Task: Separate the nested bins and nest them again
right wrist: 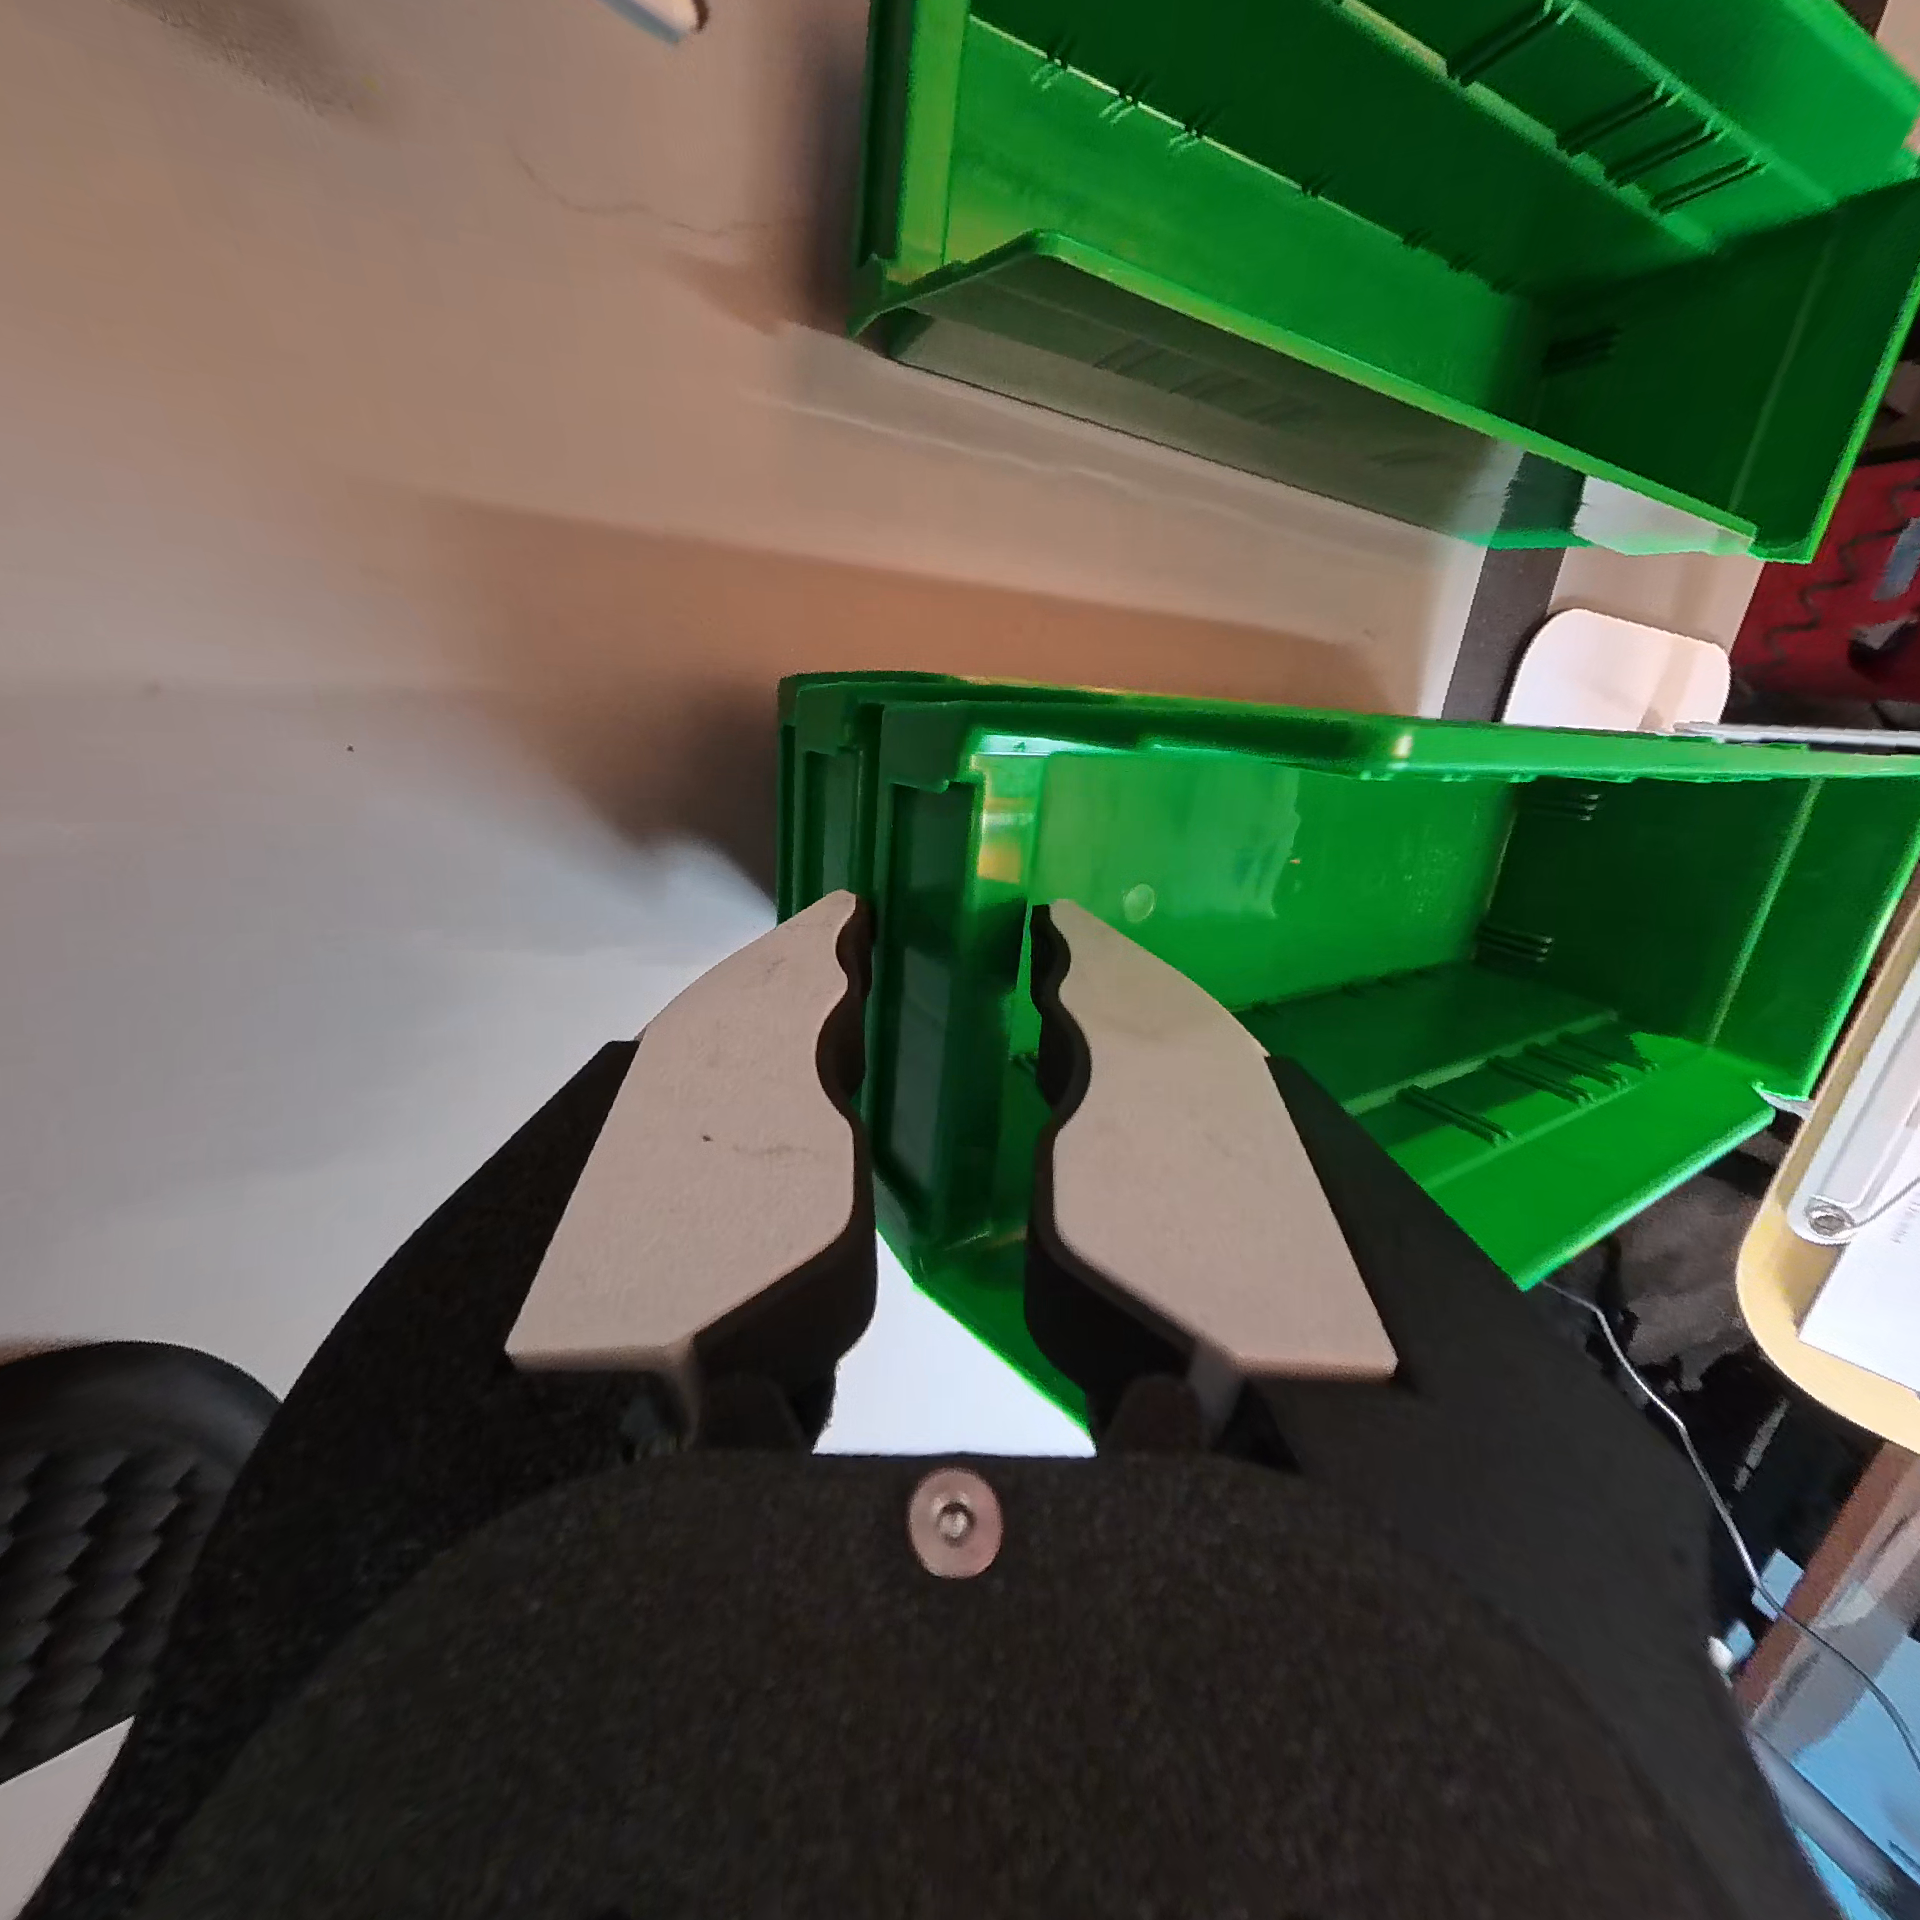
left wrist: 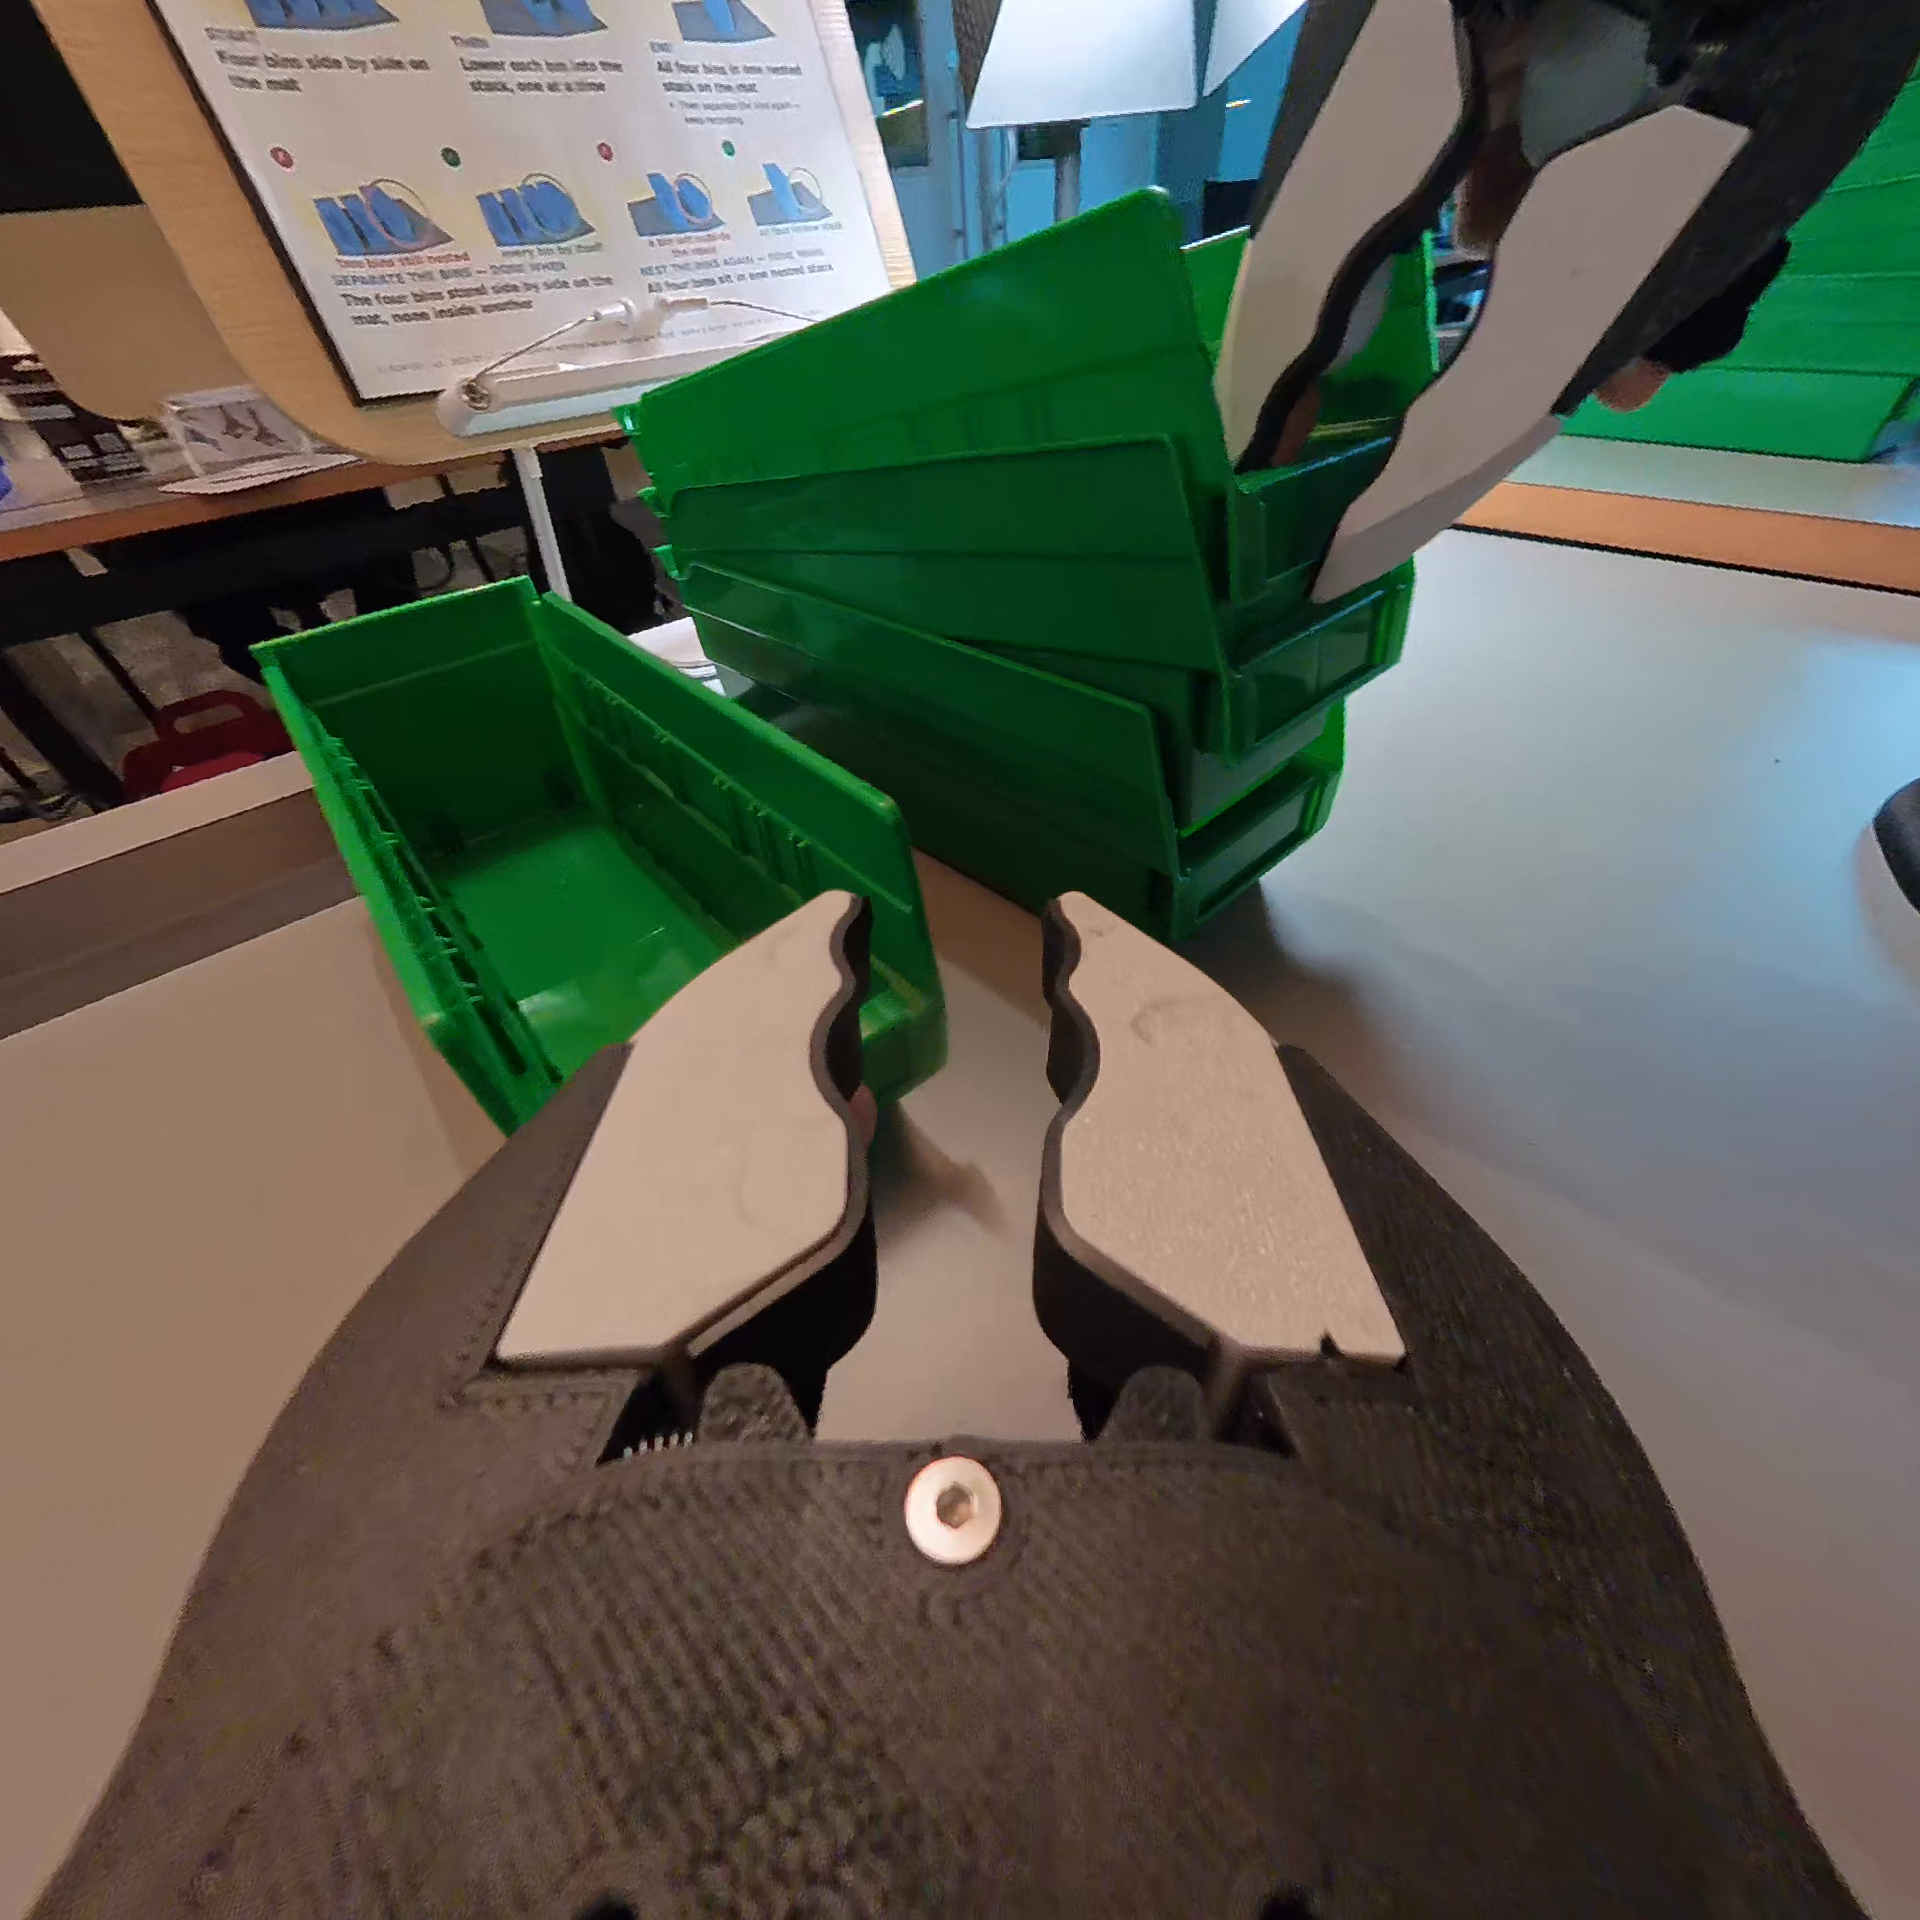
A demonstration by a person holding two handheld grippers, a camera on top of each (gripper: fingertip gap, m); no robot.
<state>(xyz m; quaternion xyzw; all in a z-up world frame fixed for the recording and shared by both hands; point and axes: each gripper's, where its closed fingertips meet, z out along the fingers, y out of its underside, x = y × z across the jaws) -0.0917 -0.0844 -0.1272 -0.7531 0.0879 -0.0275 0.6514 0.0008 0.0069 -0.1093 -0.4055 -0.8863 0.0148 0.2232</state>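
Observation:
A single green bin (left wrist: 582,831) stands open side up on the grey table (left wrist: 1558,935), left of a stack of nested green bins (left wrist: 935,665). The stack's top bin (left wrist: 935,416) is tilted, its front end raised. My right gripper (left wrist: 1299,520) comes down from the upper right and is shut on that bin's front wall. In the right wrist view, the right gripper (right wrist: 945,925) straddles the top bin's front wall (right wrist: 935,1039), with the single bin (right wrist: 1351,260) beyond. My left gripper (left wrist: 951,914) is open and empty, low over the table between the single bin and the stack.
An instruction board (left wrist: 520,156) on a wooden stand rises behind the bins. More green bins (left wrist: 1818,312) sit at the far right. A black chair (right wrist: 94,1507) is at the table's near edge. Cables and clutter (right wrist: 1714,1455) lie past the table edge. My hands' fingertips stand some 15 cm from each other.

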